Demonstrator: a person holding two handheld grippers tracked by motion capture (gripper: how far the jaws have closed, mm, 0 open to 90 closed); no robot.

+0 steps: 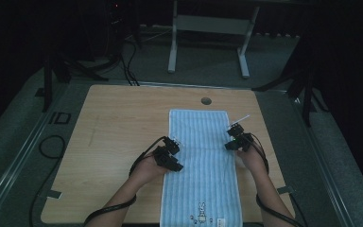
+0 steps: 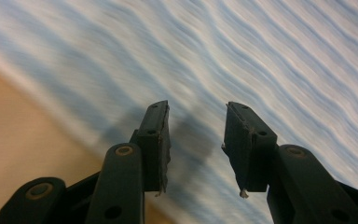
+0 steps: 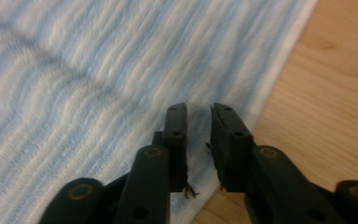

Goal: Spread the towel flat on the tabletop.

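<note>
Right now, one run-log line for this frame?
left tool: open, over towel left edge | right tool: slightly open, over right edge | towel: flat on table, ungrasped

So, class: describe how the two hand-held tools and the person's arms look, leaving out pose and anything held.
Each tool, left and right, is black, with two flat rectangular jaws on rounded links fixed by brass-coloured rivets. The pads look worn and frayed at their edges. A black cable trails from each. The forearms are bare, no sleeves visible.

Towel [image 1: 201,161]: lying flat on table [image 1: 113,142].
Left gripper [image 1: 174,156]: resting at towel's left edge.
Right gripper [image 1: 234,138]: hovering at right edge.
</note>
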